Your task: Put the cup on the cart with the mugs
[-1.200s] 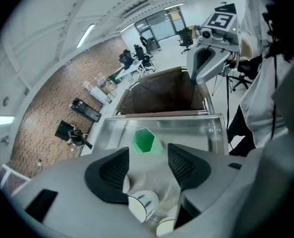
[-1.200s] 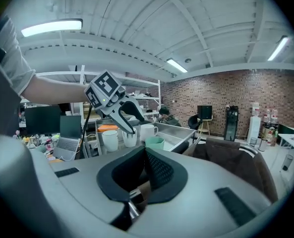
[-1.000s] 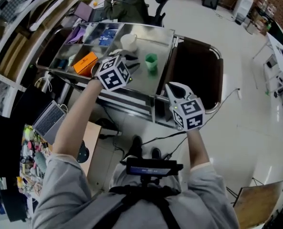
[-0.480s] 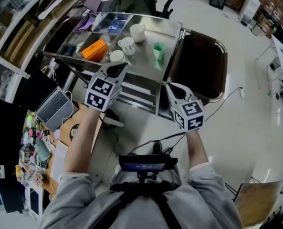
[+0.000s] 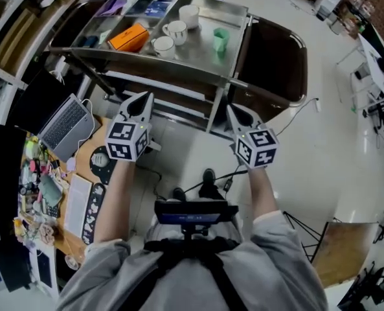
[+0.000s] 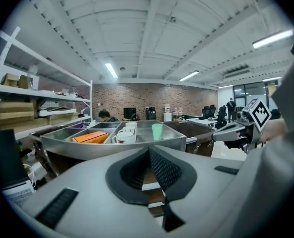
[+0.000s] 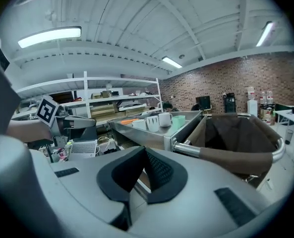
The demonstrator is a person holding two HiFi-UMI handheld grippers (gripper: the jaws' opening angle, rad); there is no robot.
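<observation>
Plainly the steel cart fills the top of the head view, its far edge cut off by the frame and its lower shelf mostly hidden beneath the top tray; a brown bag hangs open at its right end, the inside too dark to read; at the left a desk carries an open laptop and a clutter of small items too tiny to name; the left tongs and the right tongs hover side by side short of the cart, well apart from each other, touching nothing; each gripper view shows its black pads pressed together with nothing between them; on the tray an orange box lies in a bin, the neighbouring bins holding things hard to make out; the white cup stands upright on the cart's top nearest the front rim, just beside two white mugs in a loose row; a green cup stands near them toward the bag.
</observation>
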